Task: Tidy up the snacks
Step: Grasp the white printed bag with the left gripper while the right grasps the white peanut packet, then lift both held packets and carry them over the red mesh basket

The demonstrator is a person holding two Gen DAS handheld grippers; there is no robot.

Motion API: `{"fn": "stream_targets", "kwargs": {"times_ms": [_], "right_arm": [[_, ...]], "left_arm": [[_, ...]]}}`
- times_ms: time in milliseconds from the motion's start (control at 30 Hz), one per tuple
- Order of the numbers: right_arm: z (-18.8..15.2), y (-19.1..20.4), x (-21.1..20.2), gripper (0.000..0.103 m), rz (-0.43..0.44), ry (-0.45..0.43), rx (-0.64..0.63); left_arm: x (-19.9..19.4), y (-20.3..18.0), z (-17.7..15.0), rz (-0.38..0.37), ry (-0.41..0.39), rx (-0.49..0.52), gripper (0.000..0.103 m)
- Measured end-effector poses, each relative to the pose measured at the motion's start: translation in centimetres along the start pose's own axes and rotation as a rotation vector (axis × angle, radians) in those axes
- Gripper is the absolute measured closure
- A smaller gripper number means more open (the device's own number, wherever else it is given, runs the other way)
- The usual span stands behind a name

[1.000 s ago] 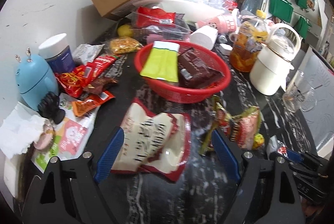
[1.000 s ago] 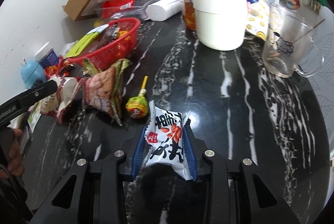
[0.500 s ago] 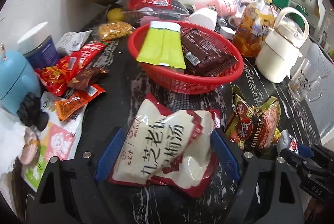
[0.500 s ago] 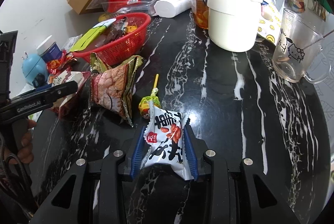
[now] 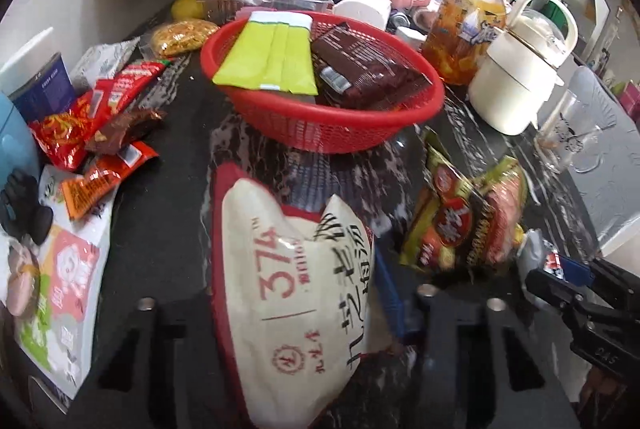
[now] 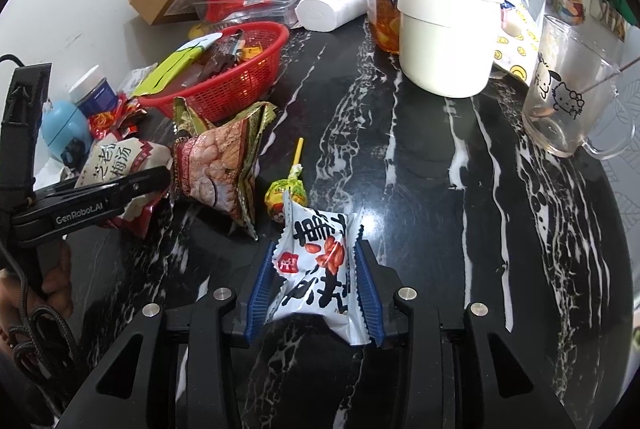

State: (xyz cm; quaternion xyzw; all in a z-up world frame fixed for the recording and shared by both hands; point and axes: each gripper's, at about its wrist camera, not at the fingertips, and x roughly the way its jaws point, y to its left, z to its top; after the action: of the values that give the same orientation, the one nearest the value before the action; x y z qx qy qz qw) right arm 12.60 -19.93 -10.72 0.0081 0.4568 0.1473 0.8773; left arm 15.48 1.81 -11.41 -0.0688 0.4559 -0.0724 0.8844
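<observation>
Closing just now, the left gripper (image 5: pixel 294 313) has pinched the cream-and-red pouch (image 5: pixel 296 285), apparently lifting it toward the red basket (image 5: pixel 332 133) just ahead, while the right gripper (image 6: pixel 316 289) clamps a white peanut packet (image 6: pixel 316 265) for the same trip.

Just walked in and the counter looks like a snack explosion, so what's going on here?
A person is sorting snacks with a handheld gripper in each hand. The left gripper has just closed on a big cream-and-red pouch. The right gripper holds a small white peanut packet. The red basket already holds a yellow-green packet and a dark brown one. A foil snack bag and a lollipop lie loose on the black marble counter.
</observation>
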Motion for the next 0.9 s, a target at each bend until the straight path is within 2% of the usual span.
{"fn": "stream_targets", "kwargs": {"times_ms": [300, 567, 767, 900], "right_arm": [[-1.7, 0.3, -1.5, 0.066, 0.023, -0.003, 0.014], [-3.9, 0.1, -3.1, 0.066, 0.069, -0.003, 0.038], [-5.8, 0.4, -4.4, 0.066, 0.099, 0.006, 0.027], [-6.8, 1.0, -4.8, 0.058, 0.094, 0.010, 0.008]], "left_arm": [[-2.3, -0.9, -3.0, -0.046, 0.048, -0.008, 0.062], [-4.9, -2.7, -6.5, -0.081, 0.069, 0.047, 0.062], [-5.9, -3.9, -7.9, -0.098, 0.077, 0.087, 0.062], [-5.7, -4.1, -8.4, -0.089, 0.071, 0.083, 0.062]]}}
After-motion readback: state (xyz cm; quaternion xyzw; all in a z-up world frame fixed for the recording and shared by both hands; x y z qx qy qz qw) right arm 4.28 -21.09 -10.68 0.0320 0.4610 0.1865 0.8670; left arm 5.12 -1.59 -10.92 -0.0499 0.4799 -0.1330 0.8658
